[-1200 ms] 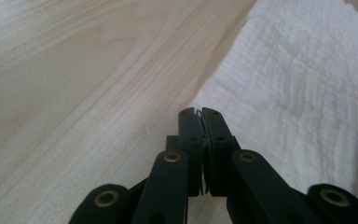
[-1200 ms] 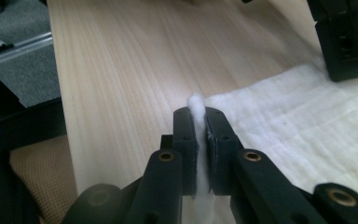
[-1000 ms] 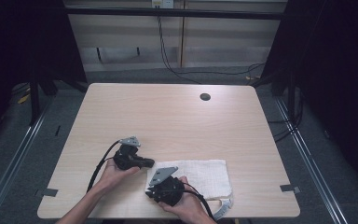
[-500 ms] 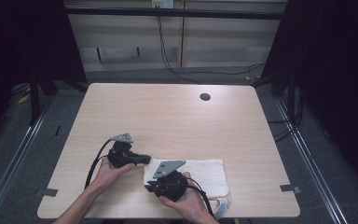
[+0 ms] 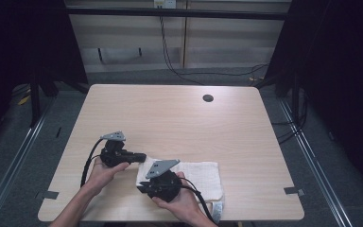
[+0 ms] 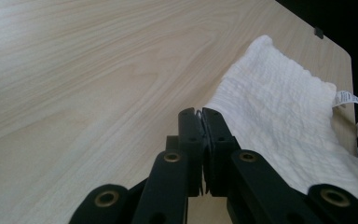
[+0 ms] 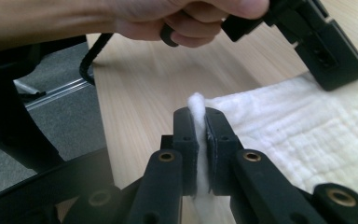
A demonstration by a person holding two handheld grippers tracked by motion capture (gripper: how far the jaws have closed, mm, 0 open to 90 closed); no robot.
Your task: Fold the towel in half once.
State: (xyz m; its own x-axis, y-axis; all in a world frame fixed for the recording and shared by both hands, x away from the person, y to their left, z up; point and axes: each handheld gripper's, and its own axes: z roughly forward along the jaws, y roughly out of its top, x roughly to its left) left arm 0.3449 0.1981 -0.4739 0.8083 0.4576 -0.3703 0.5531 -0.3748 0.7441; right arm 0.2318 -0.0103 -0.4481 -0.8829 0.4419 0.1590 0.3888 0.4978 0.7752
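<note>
Pinching waffle-textured white cloth [image 7: 307,135] in right claw [image 7: 200,116]

- The left claw [image 5: 141,156] is drawing back toward the table's left side, pinching the towel's [image 5: 198,174] corner.
- The right claw [image 5: 141,188] is lifting slightly, gripping the towel's near-left corner.
</note>
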